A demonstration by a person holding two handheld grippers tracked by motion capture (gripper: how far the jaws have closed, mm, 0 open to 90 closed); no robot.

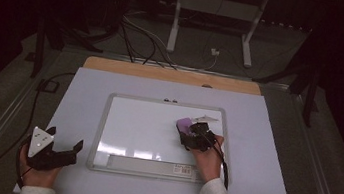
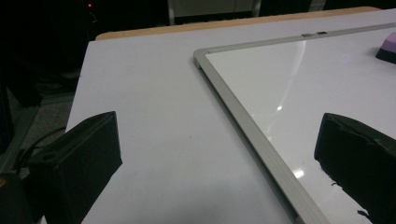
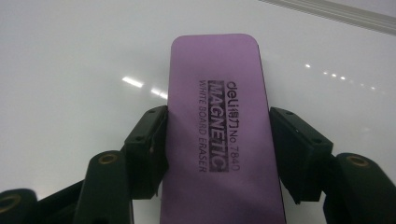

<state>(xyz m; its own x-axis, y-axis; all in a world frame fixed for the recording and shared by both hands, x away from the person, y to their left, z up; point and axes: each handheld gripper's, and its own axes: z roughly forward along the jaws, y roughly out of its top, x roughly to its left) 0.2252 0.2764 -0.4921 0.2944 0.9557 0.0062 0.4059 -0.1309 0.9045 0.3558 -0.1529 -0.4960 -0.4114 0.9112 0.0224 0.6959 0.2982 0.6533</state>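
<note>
A purple magnetic whiteboard eraser [image 3: 219, 116] lies flat on the whiteboard [image 3: 70, 70], and my right gripper [image 3: 217, 133] is shut on its long sides. From above, the eraser [image 1: 185, 124] sits in the board's right half with the right gripper [image 1: 194, 133] just behind it. The whiteboard's silver frame [image 1: 105, 118] rests on a pale table top [image 1: 79, 95]. My left gripper [image 1: 64, 139] hovers open at the table's front left corner, holding nothing. Between its jaws the left gripper [image 2: 219, 144] looks along the board's frame [image 2: 243, 116]; the eraser [image 2: 387, 46] is far off.
A pen tray [image 1: 151, 165] runs along the board's near edge. A wooden strip [image 1: 173, 74] borders the table's far side. Beyond it on the dark floor lie cables [image 1: 137, 37] and a white table frame [image 1: 211, 11]. Bare table top surrounds the board.
</note>
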